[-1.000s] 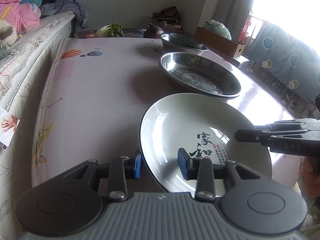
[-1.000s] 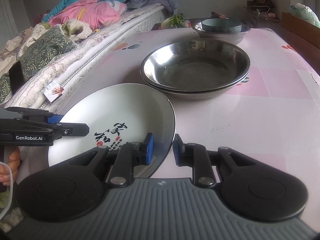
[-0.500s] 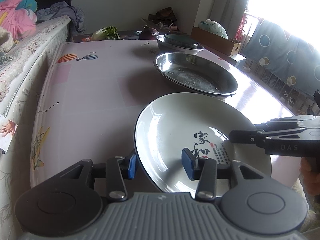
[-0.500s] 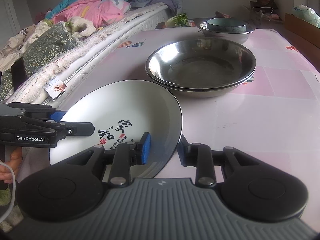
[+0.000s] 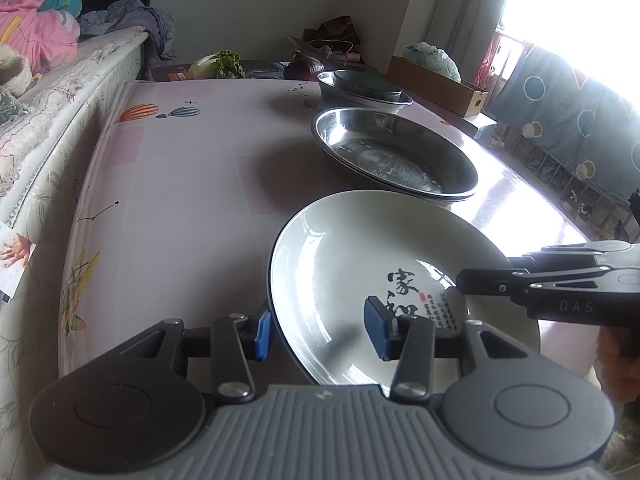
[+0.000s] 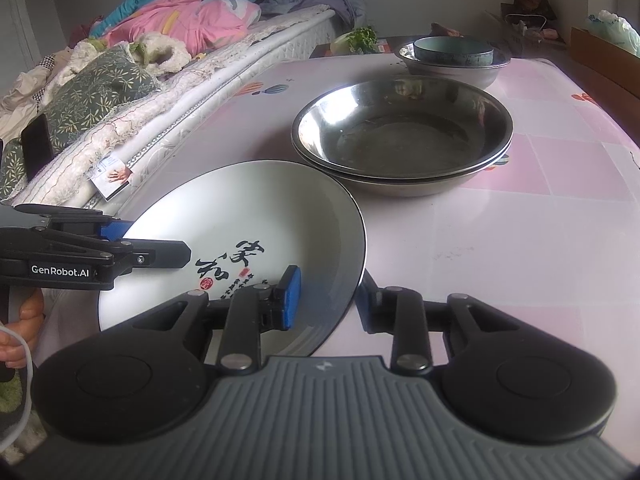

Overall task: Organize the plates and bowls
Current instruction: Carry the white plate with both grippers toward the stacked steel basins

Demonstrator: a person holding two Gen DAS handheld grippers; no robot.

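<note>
Table (image 5: 180, 184) with pink patterned cover runs alongside a bed (image 6: 120, 80). On it, far end: a teal bowl (image 6: 452, 50) nested in a steel bowl (image 6: 452, 70). Nearer: two stacked steel basins (image 6: 404, 136). Nearest: white plate (image 5: 360, 264) with black calligraphy, right at the table's near edge, just short of the basins, not touching them.

Left gripper (image 5: 320, 330): jaws spread, straddling the plate's left rim. One blue pad sits outside the rim, the other over the plate face, gap visible on both sides, no pinch.

Right gripper (image 6: 326, 300): same on the right rim, narrower spread, pads clear of the rim.

Versus a second ago: both sets of jaws were tight on the rim, now both have let go. Plate looks set down; both hands stay put.
</note>
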